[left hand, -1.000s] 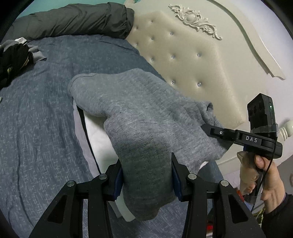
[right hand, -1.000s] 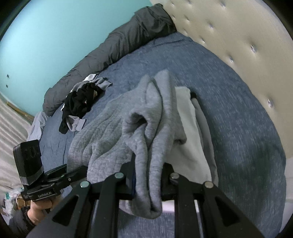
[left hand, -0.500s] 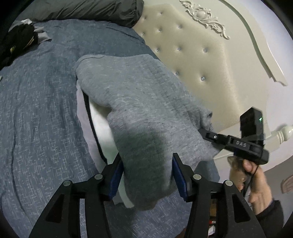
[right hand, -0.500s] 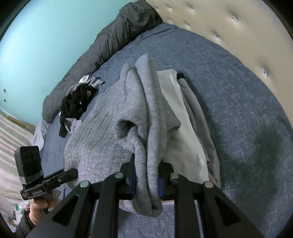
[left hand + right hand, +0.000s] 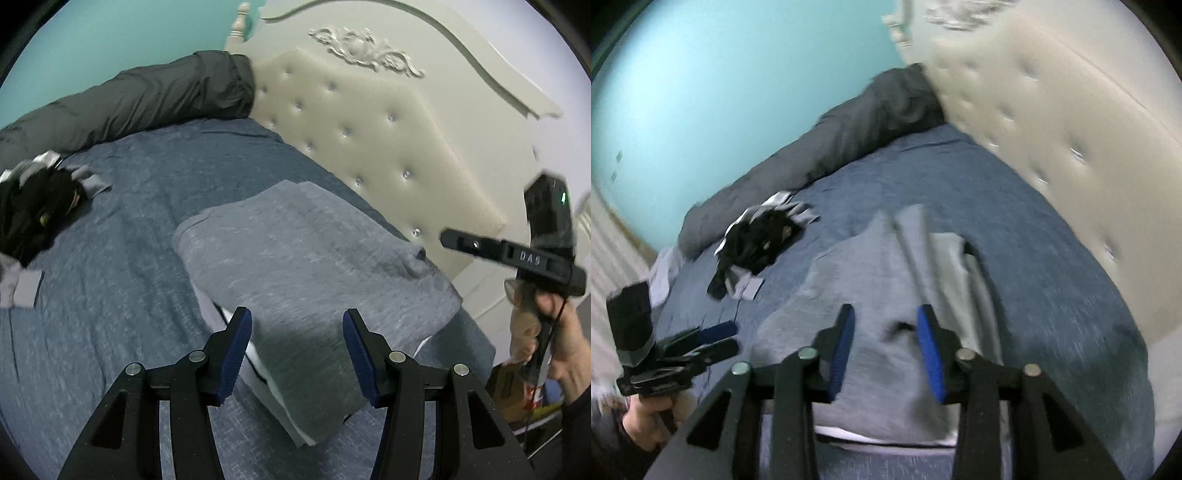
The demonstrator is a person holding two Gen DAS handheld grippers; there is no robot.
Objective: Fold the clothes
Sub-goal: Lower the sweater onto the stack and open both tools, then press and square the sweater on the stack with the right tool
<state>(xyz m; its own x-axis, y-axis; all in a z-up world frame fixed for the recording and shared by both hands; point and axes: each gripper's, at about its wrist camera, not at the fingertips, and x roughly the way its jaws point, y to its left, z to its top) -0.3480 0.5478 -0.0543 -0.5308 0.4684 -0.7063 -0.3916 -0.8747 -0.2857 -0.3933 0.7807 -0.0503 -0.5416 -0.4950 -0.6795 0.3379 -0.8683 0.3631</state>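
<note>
Sweater (image 5: 306, 266): lying folded on the bed (image 5: 110, 332), over a white garment (image 5: 886, 441) peeking out at the near edge; headboard (image 5: 369, 147) just beyond, to the right.
Left gripper (image 5: 297, 350): hovering above the sweater's near end, jaws standing wide apart, gripping nothing.
Right gripper (image 5: 884, 350): hanging over the sweater's other side, jaws likewise parted, pinching no cloth.
Handling: looking soft, thick and limp, judging by the knit; likely sagging and bunching when lifted, hardly slipping, nothing fragile.
Holds: favouring corners or a doubled edge, pinching both layers together; one ridge running lengthwise (image 5: 912, 251) still standing proud.
Edges: near end of the stack reaching the bed's edge, risking a slide off if tugged this way.
Room: wide bare bed opening left and far; dark pile (image 5: 33, 214) lying well apart at far left; bolster (image 5: 129, 99) bounding the far side.
</note>
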